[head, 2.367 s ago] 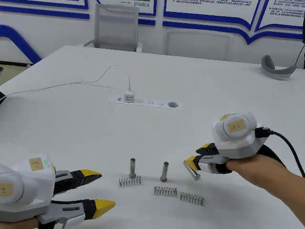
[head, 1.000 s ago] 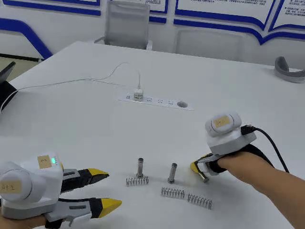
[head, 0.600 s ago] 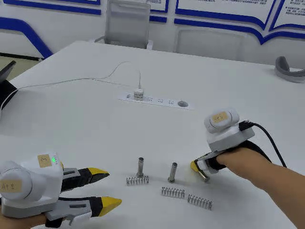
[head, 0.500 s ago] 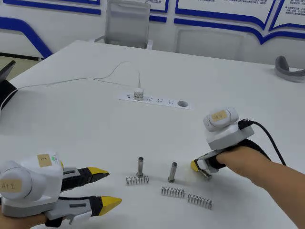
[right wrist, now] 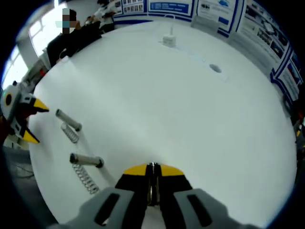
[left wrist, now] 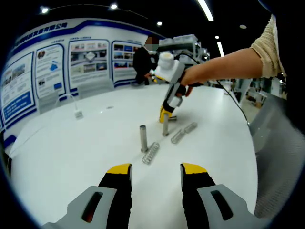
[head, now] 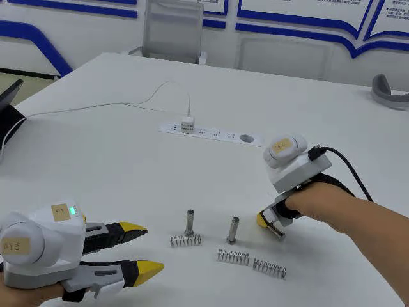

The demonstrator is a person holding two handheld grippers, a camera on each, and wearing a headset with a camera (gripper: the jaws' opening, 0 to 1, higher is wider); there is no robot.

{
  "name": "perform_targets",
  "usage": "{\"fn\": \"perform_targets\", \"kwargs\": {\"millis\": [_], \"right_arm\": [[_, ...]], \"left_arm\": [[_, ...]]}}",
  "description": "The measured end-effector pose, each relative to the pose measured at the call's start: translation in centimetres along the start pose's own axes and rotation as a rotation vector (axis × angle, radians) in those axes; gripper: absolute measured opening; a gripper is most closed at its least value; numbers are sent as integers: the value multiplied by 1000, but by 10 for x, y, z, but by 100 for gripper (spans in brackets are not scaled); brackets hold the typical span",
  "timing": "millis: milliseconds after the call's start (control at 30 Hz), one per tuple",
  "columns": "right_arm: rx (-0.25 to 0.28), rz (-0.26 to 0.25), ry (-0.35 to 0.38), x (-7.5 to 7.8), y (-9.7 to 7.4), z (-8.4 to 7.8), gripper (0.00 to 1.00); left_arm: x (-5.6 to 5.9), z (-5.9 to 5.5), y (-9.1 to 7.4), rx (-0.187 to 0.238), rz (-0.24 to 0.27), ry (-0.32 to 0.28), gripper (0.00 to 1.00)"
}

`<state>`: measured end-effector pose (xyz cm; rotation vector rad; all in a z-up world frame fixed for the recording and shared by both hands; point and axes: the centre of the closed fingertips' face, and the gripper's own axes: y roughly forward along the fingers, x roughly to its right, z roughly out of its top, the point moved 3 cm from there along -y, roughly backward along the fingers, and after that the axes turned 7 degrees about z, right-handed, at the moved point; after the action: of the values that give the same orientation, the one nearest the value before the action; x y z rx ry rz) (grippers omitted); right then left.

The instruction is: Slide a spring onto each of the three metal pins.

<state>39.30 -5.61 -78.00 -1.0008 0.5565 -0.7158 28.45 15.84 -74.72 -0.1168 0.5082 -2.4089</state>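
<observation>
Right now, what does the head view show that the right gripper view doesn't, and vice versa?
Head view adds a grey chair behind the table and a third spring, rightmost in the row. Right gripper view adds people past the table's edge. Both share the left pin and middle pin, upright, the power strip, the open left gripper, and the right gripper, jaws shut on the third pin.

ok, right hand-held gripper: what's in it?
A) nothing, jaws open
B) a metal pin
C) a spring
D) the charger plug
B: the right hand-held gripper is shut on a metal pin, whose end juts out past the yellow tips in the head view.
</observation>
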Motion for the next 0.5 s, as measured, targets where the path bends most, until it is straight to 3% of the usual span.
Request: {"fn": "perform_targets", "kwargs": {"millis": [233,500], "right_arm": [[-32,-22,-15,-2,0,-1,9],[75,-21,12,2,-6,-6,8]], "left_arm": [[-2,1,0,0,10,-1,41],[-3,6,-1,13,22,5,40]]}}
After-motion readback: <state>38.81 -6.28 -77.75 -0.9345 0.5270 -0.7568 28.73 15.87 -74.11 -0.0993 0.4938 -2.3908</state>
